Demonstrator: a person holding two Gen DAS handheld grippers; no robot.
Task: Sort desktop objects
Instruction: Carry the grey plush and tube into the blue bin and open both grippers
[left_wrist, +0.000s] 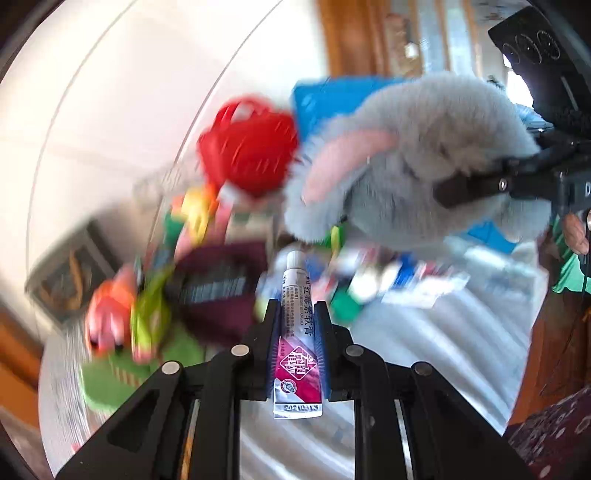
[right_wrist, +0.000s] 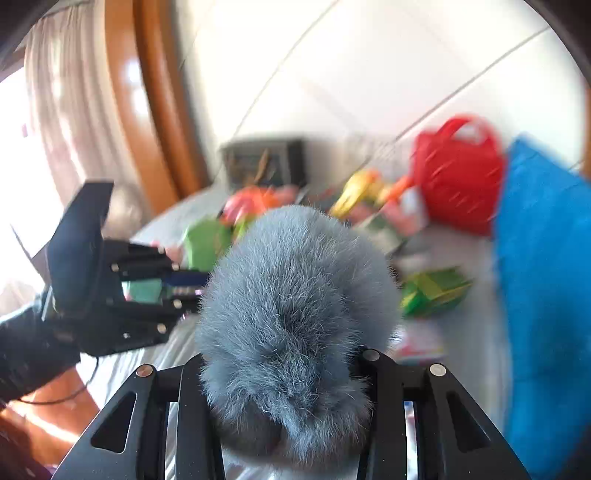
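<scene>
My left gripper (left_wrist: 297, 314) is clamped on an ointment tube (left_wrist: 297, 343) — cap pointing away from me. My right gripper (right_wrist: 288, 363) squeezes a grey plush toy (right_wrist: 295, 306) above the cluttered counter (left_wrist: 436, 343).

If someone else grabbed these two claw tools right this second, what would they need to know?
Left gripper: shut on a small white and magenta ointment tube, nozzle pointing away from the camera.
Right gripper: shut on a fluffy grey plush toy with a pink ear, held up above the table.
Still on the striped grey table: a red plastic basket, a blue cloth, a dark maroon pouch, green packets and other blurred small items.
Done: both items picked up.
Left: put each in its place, then sort the remaining clutter. No sorting spots are clearly visible.
</scene>
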